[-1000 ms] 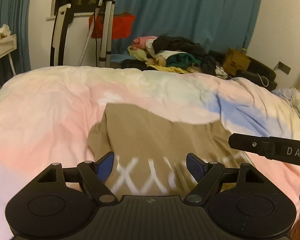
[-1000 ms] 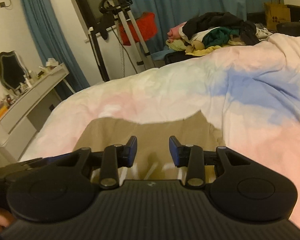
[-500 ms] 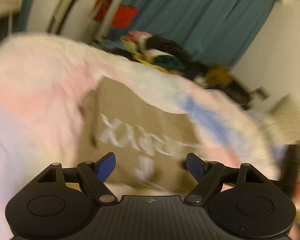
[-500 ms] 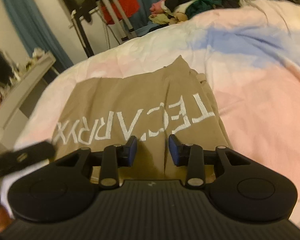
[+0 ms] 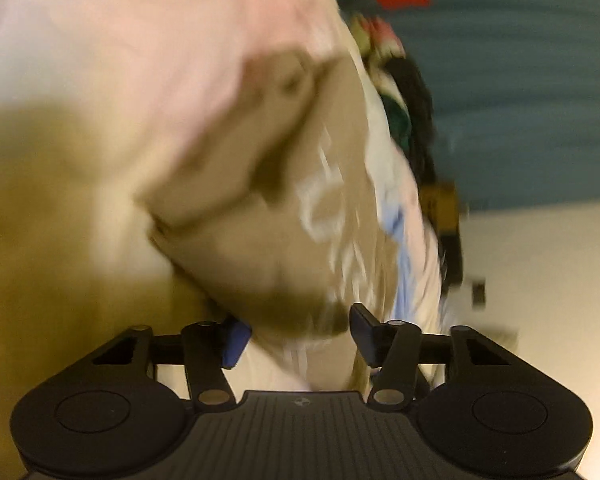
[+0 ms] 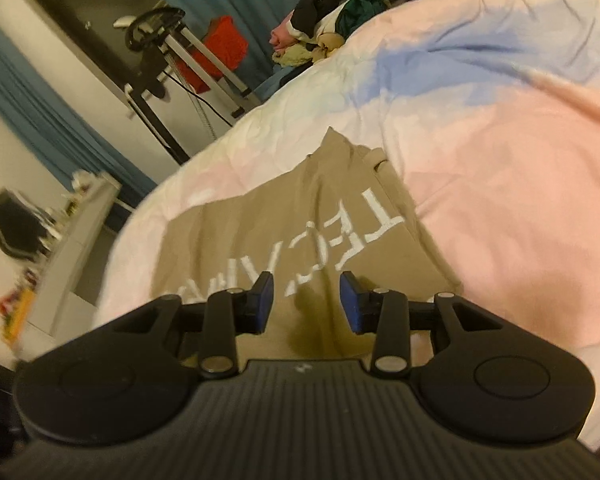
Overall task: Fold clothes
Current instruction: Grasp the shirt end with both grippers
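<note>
though the left view is blurred, the tan cotton t-shirt with white lettering lies on the pastel duvet. left gripper and right gripper both gape, empty. soft, light, floppy: pinch a hem corner.

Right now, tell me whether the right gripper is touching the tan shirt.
Cannot tell. In the right wrist view the right gripper is open over the tan shirt, but no gap or contact shows plainly.
</note>
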Tool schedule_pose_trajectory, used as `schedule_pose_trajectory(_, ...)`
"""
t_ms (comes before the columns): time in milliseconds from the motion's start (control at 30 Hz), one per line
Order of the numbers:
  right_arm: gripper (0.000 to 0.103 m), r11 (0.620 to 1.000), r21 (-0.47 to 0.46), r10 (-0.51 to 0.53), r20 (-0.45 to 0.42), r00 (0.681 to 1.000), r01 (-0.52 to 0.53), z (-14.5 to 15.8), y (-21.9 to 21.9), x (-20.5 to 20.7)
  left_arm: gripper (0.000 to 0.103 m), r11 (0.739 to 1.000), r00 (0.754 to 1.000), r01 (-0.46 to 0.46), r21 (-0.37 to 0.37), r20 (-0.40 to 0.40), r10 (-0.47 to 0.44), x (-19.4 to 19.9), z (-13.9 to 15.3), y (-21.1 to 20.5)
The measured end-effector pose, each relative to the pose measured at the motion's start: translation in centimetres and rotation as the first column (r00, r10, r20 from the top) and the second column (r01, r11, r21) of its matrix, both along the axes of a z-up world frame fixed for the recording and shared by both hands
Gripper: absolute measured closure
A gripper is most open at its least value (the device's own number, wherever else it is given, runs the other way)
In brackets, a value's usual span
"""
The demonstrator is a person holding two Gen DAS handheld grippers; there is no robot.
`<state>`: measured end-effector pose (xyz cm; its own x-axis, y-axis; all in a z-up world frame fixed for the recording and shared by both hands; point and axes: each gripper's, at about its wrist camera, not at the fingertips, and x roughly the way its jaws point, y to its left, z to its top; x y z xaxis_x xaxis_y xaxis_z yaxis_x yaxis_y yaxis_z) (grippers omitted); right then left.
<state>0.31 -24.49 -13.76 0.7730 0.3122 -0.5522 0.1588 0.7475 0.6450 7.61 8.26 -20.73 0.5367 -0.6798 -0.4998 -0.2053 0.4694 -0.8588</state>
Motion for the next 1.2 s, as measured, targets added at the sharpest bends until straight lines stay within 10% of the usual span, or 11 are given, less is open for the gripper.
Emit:
schedule_pose_trajectory(100, 0.023, 0.984, 0.174, 0.037, 0.002, 0.999, -0.037, -0.8, 0.1, 0.1, 0.065, 0.999, 0.999, -0.047, 0.011, 0.006, 0.047, -0.2, 0.0, 0.6)
schedule_pose_trajectory(267, 0.023, 0.853, 0.509, 0.159, -0.046, 0.986, -0.114, -4.3, 1.7, 1.1, 0.08, 0.996, 0.994, -0.072, 0.046, 0.089, 0.067, -1.1, 1.4, 0.5)
schedule_pose_trajectory(467, 0.025, 0.758, 0.651, 0.049, -0.139, 0.989, 0.054, -7.8, 1.3, 1.2, 0.082, 0.995, 0.989, -0.103, 0.016, 0.11, 0.101, -1.4, 2.1, 1.1)
schedule_pose_trajectory(633, 0.04, 0.749, 0.602, -0.192, -0.203, 0.96, 0.277, -8.3, -1.3, -0.5, 0.082, 0.993, 0.988, -0.115, -0.003, 0.105, 0.115, -1.4, 2.3, 1.4)
schedule_pose_trajectory(900, 0.077, 0.805, 0.5, -0.273, -0.165, 0.948, 0.319, -6.8, -1.4, -1.3, 0.082, 0.994, 0.988, -0.104, 0.014, 0.12, 0.102, -2.2, 2.5, 1.4)
schedule_pose_trajectory(1200, 0.085, 0.818, 0.475, -0.334, -0.064, 0.94, 0.323, -1.8, -4.1, -4.1, 0.082, 0.999, 0.989, -0.051, 0.014, 0.142, 0.049, -3.3, 5.2, 1.3)
